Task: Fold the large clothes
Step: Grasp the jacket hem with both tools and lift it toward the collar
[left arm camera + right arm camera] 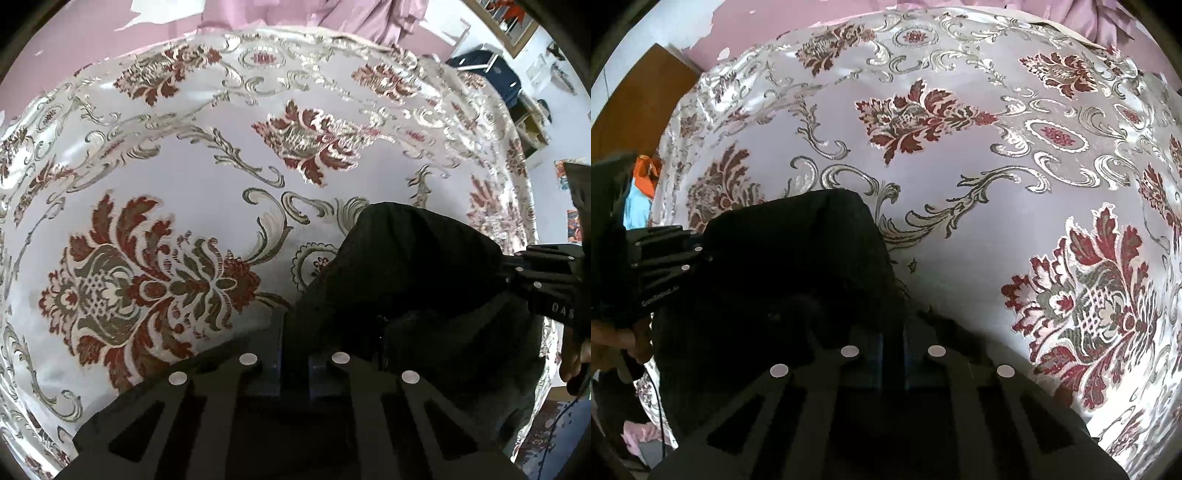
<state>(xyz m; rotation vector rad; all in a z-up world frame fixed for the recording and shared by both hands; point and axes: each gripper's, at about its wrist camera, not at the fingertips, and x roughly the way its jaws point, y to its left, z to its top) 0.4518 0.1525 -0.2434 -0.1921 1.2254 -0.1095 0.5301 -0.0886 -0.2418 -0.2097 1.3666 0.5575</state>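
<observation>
**Black garment held between two hand-held grippers above a patterned bedspread**

Left wrist view: the left hand-held gripper (294, 363) fills the bottom of the picture, its two blue fingers (265, 373) drawn close together with a fold of the black garment (406, 280) pinched between them. The garment bulges up and to the right from the fingers as a dark rounded mass, covering part of the satin bedspread (177, 177) with its red and olive floral medallions. At the right edge the right hand-held gripper (517, 275) reaches in sideways, its tip buried in the cloth. A dark blue suitcase (487, 72) stands beyond the bed at the upper right, and a pink wall (74, 37) runs along the top.

Right wrist view: the right hand-held gripper (894, 350) sits at the bottom, its fingers (877, 347) narrow and clamped on the black garment (783, 280), which spreads up and to the left of them in a heavy dark heap. The left hand-held gripper (698, 254) enters from the left edge and meets the same garment at its near-left side. The bedspread (960, 229) lies flat behind and to the right. A brown wooden panel (639, 99) stands at the upper left, with orange and blue cloth (642, 177) just below it.
</observation>
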